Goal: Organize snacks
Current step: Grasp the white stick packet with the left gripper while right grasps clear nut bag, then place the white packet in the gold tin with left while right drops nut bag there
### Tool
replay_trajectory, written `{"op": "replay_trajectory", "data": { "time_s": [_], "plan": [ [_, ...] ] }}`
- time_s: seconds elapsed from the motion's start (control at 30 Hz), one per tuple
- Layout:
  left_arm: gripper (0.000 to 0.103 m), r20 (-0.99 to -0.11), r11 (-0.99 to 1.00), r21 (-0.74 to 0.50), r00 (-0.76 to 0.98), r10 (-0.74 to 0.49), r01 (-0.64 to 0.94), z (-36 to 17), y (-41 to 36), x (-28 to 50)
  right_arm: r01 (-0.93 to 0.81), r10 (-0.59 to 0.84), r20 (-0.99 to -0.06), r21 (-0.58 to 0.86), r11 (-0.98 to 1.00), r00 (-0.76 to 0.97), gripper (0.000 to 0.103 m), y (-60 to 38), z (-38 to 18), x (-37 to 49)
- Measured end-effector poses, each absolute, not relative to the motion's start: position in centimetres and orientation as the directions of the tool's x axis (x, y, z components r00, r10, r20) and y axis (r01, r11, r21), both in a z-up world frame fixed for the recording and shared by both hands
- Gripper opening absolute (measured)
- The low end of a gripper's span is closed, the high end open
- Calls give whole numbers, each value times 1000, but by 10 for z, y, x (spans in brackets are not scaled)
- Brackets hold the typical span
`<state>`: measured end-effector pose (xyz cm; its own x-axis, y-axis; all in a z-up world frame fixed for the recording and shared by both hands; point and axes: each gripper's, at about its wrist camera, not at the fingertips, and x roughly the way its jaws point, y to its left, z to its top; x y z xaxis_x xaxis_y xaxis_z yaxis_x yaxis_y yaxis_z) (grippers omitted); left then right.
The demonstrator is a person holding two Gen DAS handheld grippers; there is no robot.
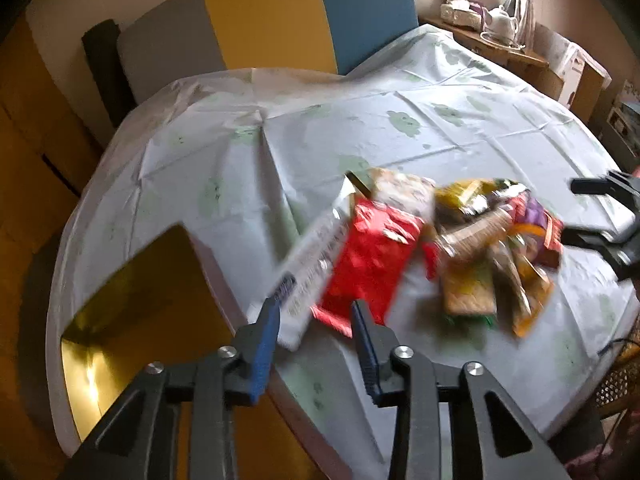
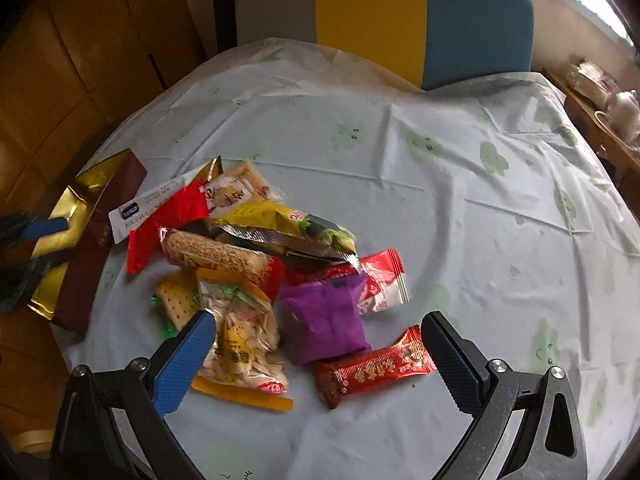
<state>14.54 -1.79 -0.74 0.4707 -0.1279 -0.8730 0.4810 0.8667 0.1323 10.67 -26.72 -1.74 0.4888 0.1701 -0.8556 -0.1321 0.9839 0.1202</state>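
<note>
Snack pile (image 2: 256, 272) lies on my table's pale green-printed cloth (image 2: 460, 200), beside the gold-lined box (image 2: 86, 248). White stick sachet (image 2: 160, 208): long axis slanting up to the right, blue label oval, print unreadable. Red bar wrapper (image 2: 374, 366): same slant, gold characters, illegible. My right gripper (image 2: 316, 344) hangs spread wide, empty. My left gripper (image 1: 320, 300): jaws apart, gripping nothing.

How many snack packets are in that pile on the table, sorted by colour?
Counted in the right wrist view; some overlap, so hidden ones could be missed.
Red: 4
Yellow or orange: 3
Purple: 1
White: 1
Cream: 1
Total: 10
</note>
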Motion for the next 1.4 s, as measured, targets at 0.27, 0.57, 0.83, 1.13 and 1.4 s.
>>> {"op": "replay_trajectory", "data": {
  "time_s": [0.27, 0.57, 0.83, 1.13, 1.4],
  "plan": [
    [33, -928, 764, 107, 340, -153, 636, -35, -45, 205, -138, 180, -834, 126, 982, 522, 103, -268, -7, 110],
    [33, -956, 738, 54, 248, -156, 672, -62, -54, 245, -153, 185, -828, 122, 981, 529, 103, -265, -4, 110],
    [9, -936, 760, -8, 262, -234, 649, -56, -56, 230, -71, 151, -819, 134, 988, 553, 91, -282, -2, 113],
    [8, -862, 850, -172, 342, -375, 497, -16, -19, 182, -43, 201, -854, 206, 978, 480, 54, -292, -14, 118],
    [8, -777, 860, -274, 429, -461, 430, 12, 4, 146, -159, 339, -871, 301, 940, 356, 54, -259, -37, 117]
  ]
}}
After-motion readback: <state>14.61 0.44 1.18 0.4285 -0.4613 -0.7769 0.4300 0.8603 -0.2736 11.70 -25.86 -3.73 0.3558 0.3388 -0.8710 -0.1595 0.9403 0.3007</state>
